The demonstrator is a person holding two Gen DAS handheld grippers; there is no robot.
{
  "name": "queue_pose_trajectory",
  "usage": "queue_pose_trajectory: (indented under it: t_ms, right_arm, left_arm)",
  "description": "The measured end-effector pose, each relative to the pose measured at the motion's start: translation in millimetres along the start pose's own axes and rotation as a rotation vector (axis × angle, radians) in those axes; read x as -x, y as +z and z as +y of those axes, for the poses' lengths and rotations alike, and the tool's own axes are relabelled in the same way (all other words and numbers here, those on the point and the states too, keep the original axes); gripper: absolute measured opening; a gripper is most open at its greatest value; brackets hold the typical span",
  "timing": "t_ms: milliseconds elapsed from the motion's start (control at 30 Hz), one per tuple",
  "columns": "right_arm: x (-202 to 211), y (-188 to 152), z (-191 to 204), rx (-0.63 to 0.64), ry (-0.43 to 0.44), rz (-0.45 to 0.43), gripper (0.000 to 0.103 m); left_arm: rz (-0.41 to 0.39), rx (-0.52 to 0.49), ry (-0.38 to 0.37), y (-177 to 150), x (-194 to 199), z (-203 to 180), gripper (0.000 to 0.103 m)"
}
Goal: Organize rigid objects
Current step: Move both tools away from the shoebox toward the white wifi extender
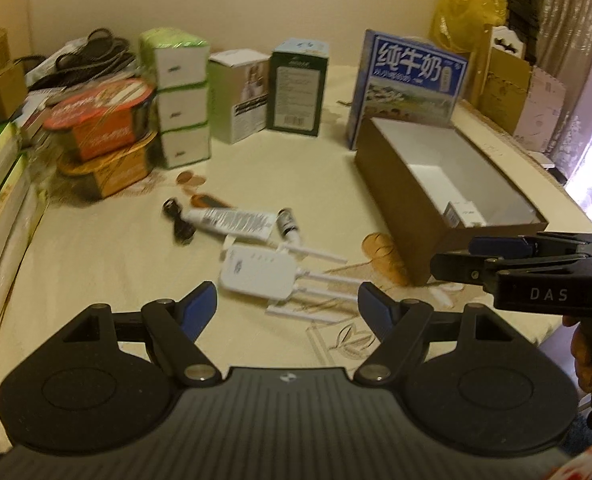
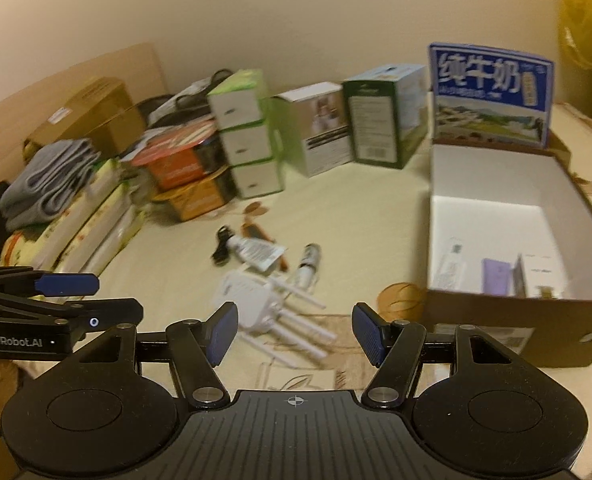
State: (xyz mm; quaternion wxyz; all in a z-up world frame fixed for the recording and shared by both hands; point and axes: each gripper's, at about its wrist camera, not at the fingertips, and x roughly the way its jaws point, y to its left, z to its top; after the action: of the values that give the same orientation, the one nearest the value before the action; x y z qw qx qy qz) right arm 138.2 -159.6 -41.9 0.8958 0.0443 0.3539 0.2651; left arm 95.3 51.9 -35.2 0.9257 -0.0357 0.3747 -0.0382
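Right, the cream tablecloth (image 1: 108, 240) runs off every edge, and the brown open-topped box (image 2: 507, 320) on my right hides part of its contents behind its near wall: I make out only a lilac slab (image 2: 495, 276) and some white packets. Nearer me the white router (image 2: 248, 300) lies flat with antennas splayed, a blurred tube (image 1: 232, 220) and small bottle (image 1: 288, 224) just beyond it, while my left gripper (image 1: 288, 304) and right gripper (image 2: 294, 330) both hover spread apart, empty, touching nothing.
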Motion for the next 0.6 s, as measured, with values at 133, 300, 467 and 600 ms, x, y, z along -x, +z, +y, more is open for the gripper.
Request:
queue_pose_trajectory:
  t_ms: [133,300,467,600]
  right_arm:
    - [-10,-7,5,0.009,0.021,0.027,0.061]
    - [-19,-12,5,0.011,0.031,0.049,0.061]
    - [-31,-15,4,0.008,0.039,0.072,0.061]
    - [-42,-17,6,0.03,0.04,0.085,0.061]
  left_arm:
    - [0.025,0.022,0.016,-12,-2,8,0.075]
    - [0.059,0.039,0.028,-21,-10,14,0.075]
    - [0.079,0.057,0.04,-26,-18,19,0.075]
    - [0.093,0.074,0.047,-29,-26,25,0.075]
